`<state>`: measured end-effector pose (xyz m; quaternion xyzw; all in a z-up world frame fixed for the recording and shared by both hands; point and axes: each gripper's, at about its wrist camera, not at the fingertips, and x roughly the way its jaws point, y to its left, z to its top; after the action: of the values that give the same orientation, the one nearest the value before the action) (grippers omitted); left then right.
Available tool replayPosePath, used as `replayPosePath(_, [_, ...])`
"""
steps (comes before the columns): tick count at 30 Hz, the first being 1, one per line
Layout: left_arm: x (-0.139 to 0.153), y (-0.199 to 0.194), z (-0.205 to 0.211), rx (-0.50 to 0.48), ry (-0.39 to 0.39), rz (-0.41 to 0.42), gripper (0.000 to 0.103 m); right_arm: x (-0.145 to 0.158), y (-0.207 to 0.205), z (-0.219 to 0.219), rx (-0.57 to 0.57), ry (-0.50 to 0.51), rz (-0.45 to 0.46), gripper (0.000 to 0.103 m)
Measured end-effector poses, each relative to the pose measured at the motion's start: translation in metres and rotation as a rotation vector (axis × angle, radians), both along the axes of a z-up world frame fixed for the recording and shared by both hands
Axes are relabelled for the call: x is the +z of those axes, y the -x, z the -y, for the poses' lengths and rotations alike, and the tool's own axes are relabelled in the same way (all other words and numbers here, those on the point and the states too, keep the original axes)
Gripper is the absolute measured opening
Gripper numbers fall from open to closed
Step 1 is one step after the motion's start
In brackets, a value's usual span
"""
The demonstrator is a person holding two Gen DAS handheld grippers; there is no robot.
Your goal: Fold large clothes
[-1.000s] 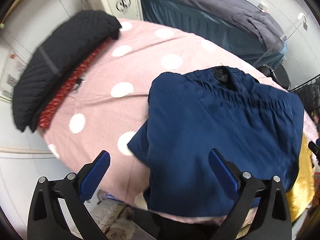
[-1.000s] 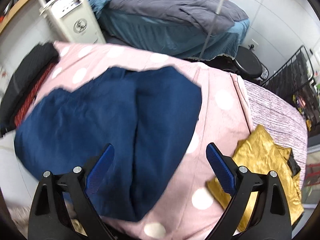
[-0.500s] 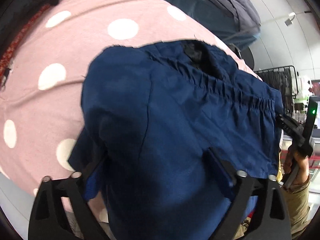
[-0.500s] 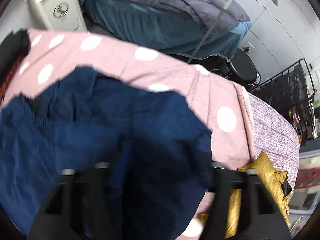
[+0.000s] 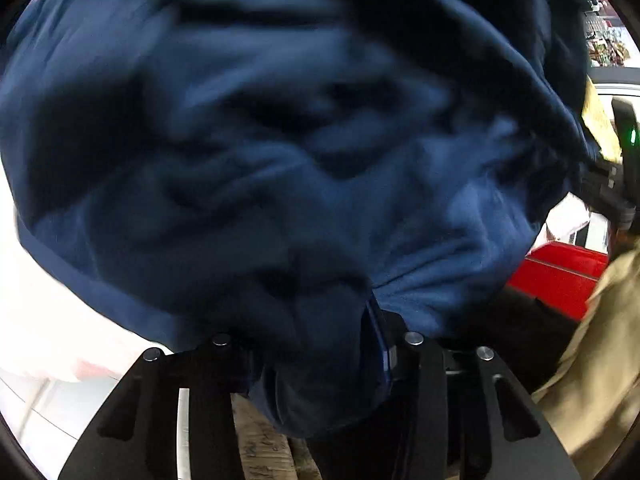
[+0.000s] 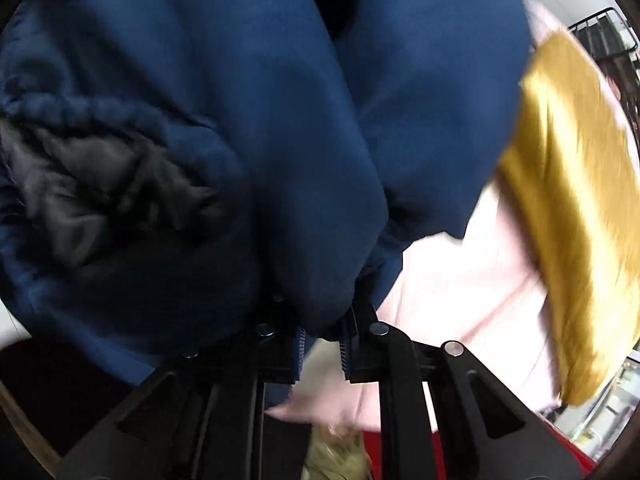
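The navy garment (image 5: 280,160) fills the left wrist view, crumpled and close. A thick wad of it sits in my left gripper (image 5: 316,344), whose jaws are closing on the cloth; one blue pad (image 5: 376,344) shows and the other is buried. In the right wrist view the navy garment (image 6: 260,100) hangs over my right gripper (image 6: 322,340). Its jaws are closing too, with a fold pinched between the fingertips. A black lining patch (image 6: 100,192) shows by the gathered waistband at left. The pink cover (image 6: 460,300) lies underneath.
A mustard-yellow garment (image 6: 568,200) lies on the pink cover right of the navy one. A red box (image 5: 560,276) and a beige sleeve (image 5: 600,340) are at the right of the left wrist view. A black wire rack (image 6: 608,40) stands far right.
Both grippers dropped from above the table onto the near edge of the navy garment. Their jaws went from wide open to closed around bunched cloth, which now fills both views.
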<state>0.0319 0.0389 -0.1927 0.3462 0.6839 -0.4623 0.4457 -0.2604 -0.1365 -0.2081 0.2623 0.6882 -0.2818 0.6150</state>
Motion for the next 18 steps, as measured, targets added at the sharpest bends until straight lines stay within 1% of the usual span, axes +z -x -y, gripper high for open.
replayPosePath(1, [-0.001, -0.001, -0.007, 0.011, 0.022, -0.007, 0.049, -0.004, 0.01, -0.009, -0.009, -0.015, -0.009, 0.015])
replayPosePath(2, [-0.001, -0.004, -0.012, 0.026, 0.043, -0.014, 0.053, -0.003, 0.013, -0.014, -0.005, -0.012, -0.008, 0.019])
replayPosePath(4, [0.003, -0.015, -0.019, 0.095, 0.066, -0.04, 0.064, 0.003, 0.009, -0.02, 0.049, 0.029, -0.007, 0.04])
replayPosePath(5, [0.006, -0.02, -0.02, 0.126, 0.073, -0.047, 0.078, 0.009, 0.002, -0.024, 0.107, 0.069, -0.02, 0.063])
replayPosePath(6, [0.01, -0.025, -0.022, 0.156, 0.085, -0.04, 0.087, 0.014, -0.005, -0.026, 0.155, 0.11, -0.038, 0.074])
replayPosePath(8, [0.032, -0.04, -0.027, 0.221, 0.163, -0.004, 0.087, 0.029, -0.017, -0.031, 0.266, 0.204, -0.045, 0.076])
replayPosePath(9, [0.036, -0.043, -0.034, 0.235, 0.19, 0.01, 0.087, 0.039, -0.02, -0.031, 0.305, 0.241, -0.029, 0.076])
replayPosePath(10, [0.051, -0.051, -0.038, 0.267, 0.236, 0.04, 0.087, 0.051, -0.022, -0.026, 0.316, 0.257, 0.003, 0.076])
replayPosePath(12, [0.078, -0.065, -0.048, 0.328, 0.305, 0.076, 0.087, 0.074, -0.019, -0.013, 0.297, 0.255, 0.096, 0.076])
replayPosePath(13, [0.096, -0.074, -0.054, 0.379, 0.354, 0.092, 0.088, 0.084, -0.017, -0.007, 0.285, 0.256, 0.14, 0.077])
replayPosePath(14, [0.106, -0.078, -0.061, 0.417, 0.392, 0.103, 0.092, 0.102, -0.014, 0.004, 0.266, 0.266, 0.212, 0.081])
replayPosePath(15, [0.117, -0.092, -0.064, 0.455, 0.422, 0.109, 0.097, 0.113, -0.012, 0.012, 0.25, 0.276, 0.262, 0.085])
replayPosePath(16, [0.125, -0.109, -0.069, 0.499, 0.445, 0.115, 0.096, 0.123, -0.011, 0.021, 0.233, 0.286, 0.306, 0.087])
replayPosePath(17, [0.122, -0.113, -0.063, 0.528, 0.441, 0.125, 0.096, 0.135, -0.011, 0.036, 0.205, 0.292, 0.376, 0.088])
replayPosePath(18, [0.128, -0.128, -0.06, 0.546, 0.418, 0.132, 0.096, 0.141, -0.013, 0.048, 0.185, 0.29, 0.42, 0.088])
